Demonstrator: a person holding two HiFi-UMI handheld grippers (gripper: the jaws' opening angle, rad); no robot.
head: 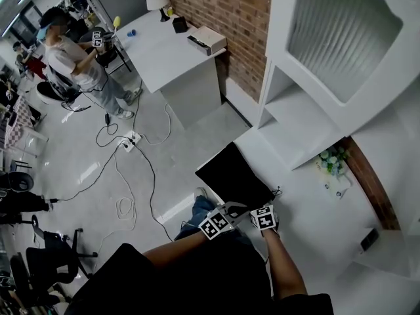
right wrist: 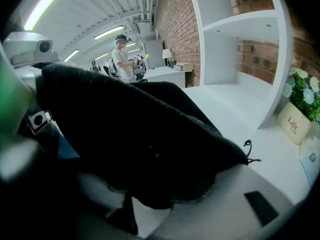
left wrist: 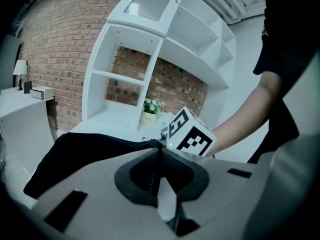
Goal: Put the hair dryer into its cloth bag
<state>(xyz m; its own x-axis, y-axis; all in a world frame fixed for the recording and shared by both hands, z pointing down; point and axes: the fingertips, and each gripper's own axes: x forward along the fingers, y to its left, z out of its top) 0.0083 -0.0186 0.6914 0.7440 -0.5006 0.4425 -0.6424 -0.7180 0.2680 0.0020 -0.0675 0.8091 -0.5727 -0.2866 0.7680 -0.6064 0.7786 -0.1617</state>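
Scene: a white desk (head: 314, 231) under white shelves, seen from above; a person's forearms reach to its near edge.
Cloth bag: the black cloth bag (head: 235, 174) lies at the desk's near edge, with one corner past the edge; its drawstring (right wrist: 248, 152) trails onto the desk.
Left claw: the left claw (left wrist: 159, 148) is pressed together, with the bag's rim pinched at its tips.
Right claw: the right claw (right wrist: 150, 186) is closed on a thick fold of the bag, which is bunched over it.
Hair dryer: it is seen in no view; whether it is inside the bag cannot be told.
Other things: a small flower pot (right wrist: 299, 115) stands at the desk's far edge, well apart from the bag.
Step in hand: the bag's mouth is judged to be gripped at two points of the rim.
Next move: the two claws would need to be drawn apart, so that the mouth is opened or checked, without the thin cloth being let slip.
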